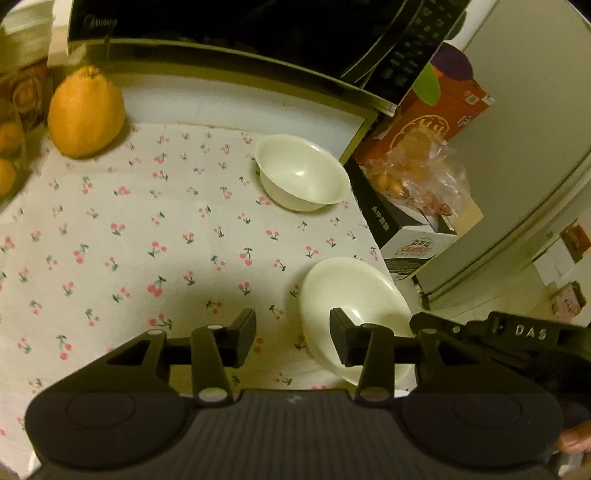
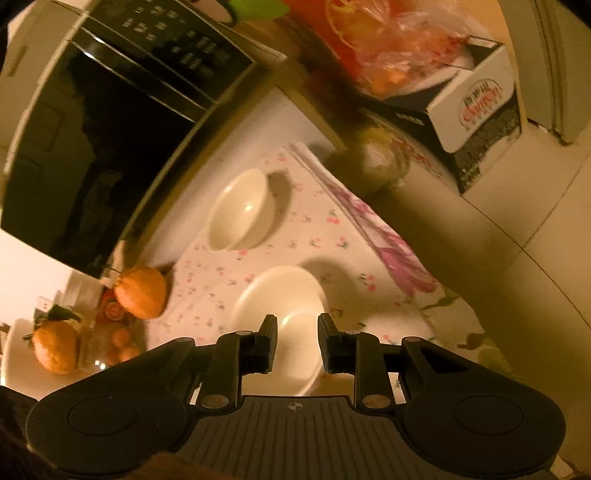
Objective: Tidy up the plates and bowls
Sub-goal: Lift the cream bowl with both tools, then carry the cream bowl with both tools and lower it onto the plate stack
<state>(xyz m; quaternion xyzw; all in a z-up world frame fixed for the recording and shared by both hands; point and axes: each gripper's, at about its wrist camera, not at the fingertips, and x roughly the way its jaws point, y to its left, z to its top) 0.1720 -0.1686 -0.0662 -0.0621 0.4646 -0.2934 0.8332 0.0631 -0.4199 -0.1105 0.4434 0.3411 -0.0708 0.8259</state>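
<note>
A shallow white plate [image 1: 354,291] lies on the cherry-print cloth [image 1: 147,221] near the table's right front corner. My left gripper [image 1: 291,336] stands open over its left rim, one finger above the cloth and the other over the plate's surface, neither pad pressing. My right gripper [image 2: 295,338] is open too, with the same plate [image 2: 280,295] showing between its fingers; its black casing [image 1: 517,334] reaches in from the right. A deeper white bowl [image 1: 301,173] [image 2: 240,210] stands alone farther back by the table's right edge.
A black microwave [image 1: 258,26] fills the back of the table. A large orange fruit [image 1: 86,114] sits back left beside smaller oranges. Off the right edge stand cardboard boxes with a plastic bag of fruit [image 1: 417,177], and beyond them a pale fridge door [image 1: 535,147].
</note>
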